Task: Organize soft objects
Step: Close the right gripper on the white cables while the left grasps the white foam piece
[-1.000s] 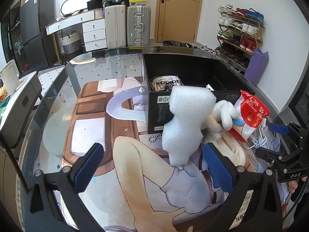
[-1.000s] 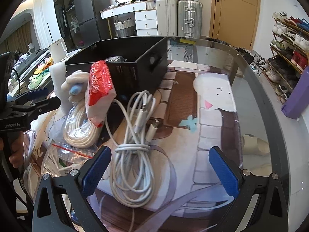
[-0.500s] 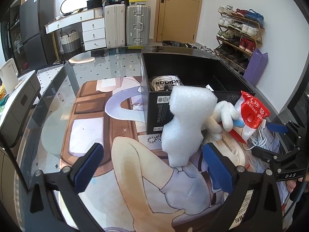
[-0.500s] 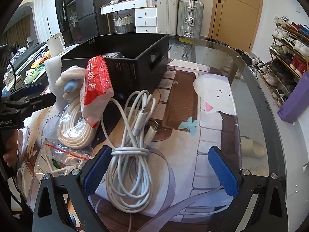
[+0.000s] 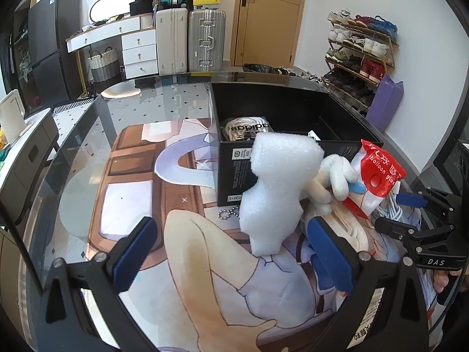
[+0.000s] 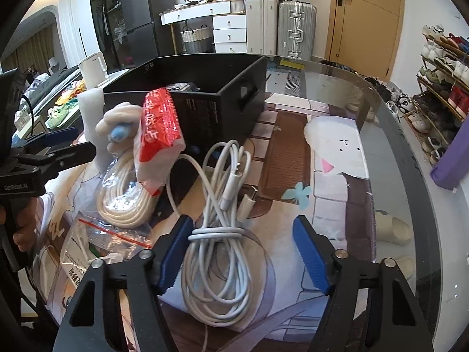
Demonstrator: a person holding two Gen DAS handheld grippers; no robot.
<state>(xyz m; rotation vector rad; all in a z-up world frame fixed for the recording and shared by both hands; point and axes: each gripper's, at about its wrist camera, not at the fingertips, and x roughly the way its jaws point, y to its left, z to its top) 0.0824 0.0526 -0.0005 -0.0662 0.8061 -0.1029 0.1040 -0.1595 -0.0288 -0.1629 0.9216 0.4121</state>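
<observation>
A white foam block [image 5: 278, 190] stands on the printed mat in front of the black box [image 5: 293, 111]. My left gripper [image 5: 231, 252] is open, its blue pads on either side of the block's foot and apart from it. A white plush toy [image 5: 337, 173] and a red-and-white balloon-glue bag [image 5: 375, 176] lean beside the foam. In the right wrist view a bundled white cable [image 6: 217, 234] lies between the closing jaws of my right gripper [image 6: 243, 253]. The left pad is at the bundle's wrap and the right pad is well clear of it.
A cream cable coil in clear plastic [image 6: 126, 199] and a zip bag [image 6: 96, 243] lie left of the white cable. The black box [image 6: 205, 88] holds an adidas item [image 5: 247, 129]. A ball chain [image 5: 228, 213] lies by the box. The glass table's rim [image 6: 410, 161] curves at right.
The right gripper's jaws have narrowed from wide open to about half width around the white cable bundle. The left gripper and the foam have not moved.
</observation>
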